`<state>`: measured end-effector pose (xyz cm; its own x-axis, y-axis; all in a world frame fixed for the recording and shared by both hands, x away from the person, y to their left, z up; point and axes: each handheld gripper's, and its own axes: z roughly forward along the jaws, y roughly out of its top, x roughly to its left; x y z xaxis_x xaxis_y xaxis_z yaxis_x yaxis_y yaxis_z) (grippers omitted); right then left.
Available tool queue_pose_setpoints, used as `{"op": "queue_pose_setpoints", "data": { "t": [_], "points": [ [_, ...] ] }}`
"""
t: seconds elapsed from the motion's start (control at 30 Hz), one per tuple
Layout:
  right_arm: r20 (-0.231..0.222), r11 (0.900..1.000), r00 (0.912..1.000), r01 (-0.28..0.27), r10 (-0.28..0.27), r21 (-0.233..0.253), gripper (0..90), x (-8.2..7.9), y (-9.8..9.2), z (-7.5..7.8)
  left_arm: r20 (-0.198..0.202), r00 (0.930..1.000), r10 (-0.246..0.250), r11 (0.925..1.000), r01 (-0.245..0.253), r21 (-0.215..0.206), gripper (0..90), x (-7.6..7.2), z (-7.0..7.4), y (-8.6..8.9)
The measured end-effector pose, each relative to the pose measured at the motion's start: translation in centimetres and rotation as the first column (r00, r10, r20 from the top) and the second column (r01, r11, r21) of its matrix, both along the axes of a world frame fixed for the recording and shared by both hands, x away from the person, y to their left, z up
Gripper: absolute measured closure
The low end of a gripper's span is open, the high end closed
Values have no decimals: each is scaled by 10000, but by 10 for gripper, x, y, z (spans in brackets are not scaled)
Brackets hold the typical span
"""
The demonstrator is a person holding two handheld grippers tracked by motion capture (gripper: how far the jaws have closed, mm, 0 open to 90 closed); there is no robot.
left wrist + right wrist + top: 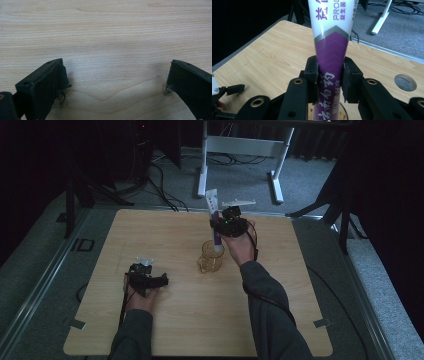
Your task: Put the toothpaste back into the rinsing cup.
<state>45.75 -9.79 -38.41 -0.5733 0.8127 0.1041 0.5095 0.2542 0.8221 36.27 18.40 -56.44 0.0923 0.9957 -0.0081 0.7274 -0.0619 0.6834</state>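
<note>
A white and purple toothpaste tube (214,217) stands upright with its lower end inside a clear glass mug (210,257) near the middle of the wooden table (165,235). My right gripper (218,224) is shut on the tube above the mug. In the right gripper view both jaws press the tube's (331,60) purple part, and the mug's rim (343,114) shows below. My left gripper (159,281) rests low at the table's front left, open, with nothing between its jaws; in the left gripper view its fingers (47,82) stand wide apart over bare wood.
A round hole (405,82) is cut in the tabletop in the right gripper view. Behind the table a white desk frame (240,150) and cables lie on grey carpet. Dark stands flank the table at both sides.
</note>
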Motion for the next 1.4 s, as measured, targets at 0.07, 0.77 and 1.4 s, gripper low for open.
{"op": "queue_pose_setpoints", "data": {
  "t": [0.07,0.77,1.4],
  "points": [
    [-1,10000,10000,7,-7,-58,698,0,1,-1,0,10000,-1,10000,1,1,15,0,0,0],
    [-144,9979,9999,-33,23,-641,686,-1,5,-18,11,10000,4,10000,-4,-1,15,0,0,0],
    [-459,9942,9988,-243,196,-1048,681,-9,1,-41,9,10000,3,10000,-3,3,15,0,0,0]
  ]
}}
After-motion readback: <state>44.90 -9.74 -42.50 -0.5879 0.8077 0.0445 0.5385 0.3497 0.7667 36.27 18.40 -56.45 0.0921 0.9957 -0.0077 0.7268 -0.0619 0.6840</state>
